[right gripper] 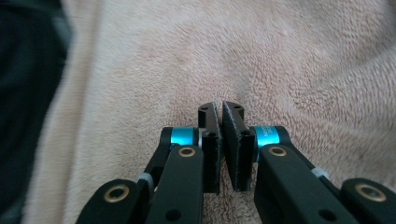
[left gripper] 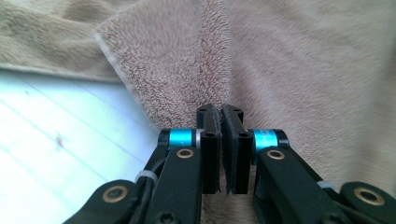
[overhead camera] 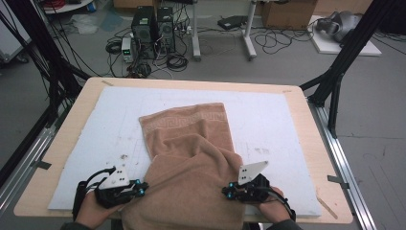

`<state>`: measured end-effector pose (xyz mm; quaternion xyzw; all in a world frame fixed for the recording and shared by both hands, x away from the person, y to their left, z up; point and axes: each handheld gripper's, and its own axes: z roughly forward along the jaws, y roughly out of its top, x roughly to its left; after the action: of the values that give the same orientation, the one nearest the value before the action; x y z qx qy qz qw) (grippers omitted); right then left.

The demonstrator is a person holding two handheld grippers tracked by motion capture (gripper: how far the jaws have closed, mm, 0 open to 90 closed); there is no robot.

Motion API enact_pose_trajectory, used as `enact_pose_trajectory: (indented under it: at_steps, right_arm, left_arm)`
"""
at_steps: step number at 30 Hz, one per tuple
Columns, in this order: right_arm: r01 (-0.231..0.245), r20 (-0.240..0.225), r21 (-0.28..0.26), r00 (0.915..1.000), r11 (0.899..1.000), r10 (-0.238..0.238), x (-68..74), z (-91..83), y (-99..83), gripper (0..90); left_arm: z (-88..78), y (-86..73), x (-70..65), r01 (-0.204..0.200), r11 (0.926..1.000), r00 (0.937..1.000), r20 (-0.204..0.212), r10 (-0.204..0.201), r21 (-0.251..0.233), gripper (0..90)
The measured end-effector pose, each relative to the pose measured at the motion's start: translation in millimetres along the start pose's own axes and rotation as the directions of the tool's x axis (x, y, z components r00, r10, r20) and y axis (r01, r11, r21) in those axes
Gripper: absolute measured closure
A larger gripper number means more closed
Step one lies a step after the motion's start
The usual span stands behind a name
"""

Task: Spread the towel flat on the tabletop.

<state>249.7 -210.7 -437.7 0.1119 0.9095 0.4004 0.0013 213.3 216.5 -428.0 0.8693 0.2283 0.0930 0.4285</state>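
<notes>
Tan towel [overhead camera: 191, 158], near edge pinched by clenched left gripper [overhead camera: 142, 188] and right gripper [overhead camera: 228, 191], for folding

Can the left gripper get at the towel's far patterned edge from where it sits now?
Probably yes. The left gripper, jaws shut, sits at the near edge of the towel; only bare white mat lies between it and the patterned hem, though that takes a long forward reach.

Lab: floor computers [overhead camera: 153, 31], cables [overhead camera: 177, 61]
</notes>
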Motion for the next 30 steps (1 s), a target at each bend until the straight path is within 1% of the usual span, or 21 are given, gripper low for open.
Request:
enact_pose_trajectory:
  at_steps: [1,2,4,5,7,9,11,12,14,15,16,17,18,19,21,23,24,27,28,29,30]
  right_arm:
    - [0.007,-0.009,-0.006,0.9999,1.0,-0.007,5.0,-0.7,2.3,85.6]
    - [0.022,-0.014,-0.021,0.9996,1.0,-0.023,8.2,-2.5,4.8,84.5]
    - [0.033,0.009,-0.056,0.9994,0.998,-0.033,9.9,-10.5,9.7,81.0]
    - [0.033,0.032,-0.062,0.999,0.998,-0.031,8.0,-14.3,11.8,79.4]
    - [0.023,0.085,-0.053,0.9962,0.998,-0.019,0.0,-18.7,14.7,74.6]
    - [0.019,0.108,-0.033,0.994,0.999,-0.015,-9.9,-16.9,15.5,70.4]
    - [-0.009,0.12,-0.007,0.9928,1.0,0.009,-19.9,-10.4,14.7,65.1]
    - [-0.014,0.117,0.004,0.9931,1.0,0.013,-24.4,-6.0,13.8,63.0]
    - [-0.02,0.115,0.036,0.9933,0.999,0.016,-31.2,3.9,11.9,62.5]
    - [-0.026,0.113,0.05,0.9934,0.998,0.02,-33.6,9.1,10.9,62.9]
    - [-0.027,0.109,0.04,0.9938,0.999,0.023,-35.1,11.6,10.2,65.8]
    - [-0.029,0.107,0.036,0.994,0.999,0.025,-35.7,11.6,10.1,68.8]
    - [-0.025,0.106,0.035,0.9942,0.999,0.021,-35.3,11.5,10.1,74.7]
    - [-0.015,0.099,0.035,0.995,0.999,0.011,-34.4,11.1,9.8,80.2]
    - [-0.015,0.083,0.033,0.9965,0.999,0.012,-31.9,11.4,9.8,83.6]
    - [-0.011,0.042,0.033,0.9991,0.999,0.01,-28.8,11.9,10.2,84.1]
    - [0.003,0.049,0.033,0.9988,0.999,-0.005,-25.5,12.3,10.3,84.1]
    - [0.009,0.016,0.022,0.9998,1.0,-0.01,-14.9,10.8,10.3,84.1]
    - [0.016,0.019,0.02,0.9997,1.0,-0.017,-10.6,10.4,10.3,84.1]
    - [0.024,0.01,0.023,0.9997,0.999,-0.024,-6.5,9.6,10.3,84.1]
    - [0.026,0.0,0.022,0.9997,0.999,-0.026,-1.9,9.3,10.6,84.1]
  left_arm:
    - [-5.1,-0.9,-2.3,0.007,0.9999,0.9996,0.028,-0.007,-0.015,84.7]
    - [-9.7,-0.8,-3.7,0.013,0.9994,0.999,0.044,-0.012,-0.032,82.7]
    - [-14.9,2.4,-2.5,0.022,0.998,0.9983,0.056,-0.019,-0.06,75.2]
    - [-15.3,5.0,-0.7,0.02,0.9974,0.999,0.042,-0.017,-0.069,72.4]
    - [-10.9,11.7,6.7,0.02,0.9967,0.9997,0.016,-0.019,-0.079,69.3]
    - [-1.2,18.7,16.6,0.015,0.996,0.9999,-0.006,-0.015,-0.088,67.7]
    - [13.0,24.6,26.9,0.027,0.9956,0.9995,-0.014,-0.028,-0.09,66.3]
    - [19.2,26.7,30.6,0.027,0.9965,0.9995,-0.015,-0.029,-0.079,65.4]
    - [38.4,30.7,38.5,0.033,0.9988,0.9992,-0.022,-0.034,-0.036,64.5]
    - [46.5,30.9,41.3,0.031,0.9995,0.9991,-0.027,-0.032,-0.004,64.3]
    - [54.0,30.1,43.0,0.033,0.999,0.9991,-0.027,-0.032,0.031,65.8]
    - [59.7,28.7,42.8,0.02,0.9981,0.9996,-0.023,-0.018,0.058,71.1]
    - [59.4,28.0,41.4,-0.002,0.9989,0.9994,-0.035,0.003,0.046,75.0]
    - [58.5,28.1,40.7,0.004,0.9987,0.9996,-0.028,-0.003,0.052,81.9]
    - [55.7,27.0,36.3,-0.004,0.9983,0.9993,-0.036,0.006,0.058,85.3]
    - [49.8,23.5,29.7,-0.014,0.9981,0.9994,-0.03,0.016,0.06,85.9]
    - [47.1,21.4,27.1,-0.013,0.9982,0.9995,-0.028,0.015,0.058,85.9]
    - [32.6,11.1,15.9,-0.017,0.9986,0.9997,-0.019,0.018,0.051,86.0]
    - [27.2,7.1,11.8,-0.012,0.9988,0.9998,-0.018,0.013,0.048,86.0]
    - [21.3,3.5,8.6,-0.011,0.9988,0.9998,-0.017,0.012,0.048,86.0]
    - [15.3,0.0,5.8,0.001,0.9991,0.9999,-0.015,0.0,0.042,85.9]
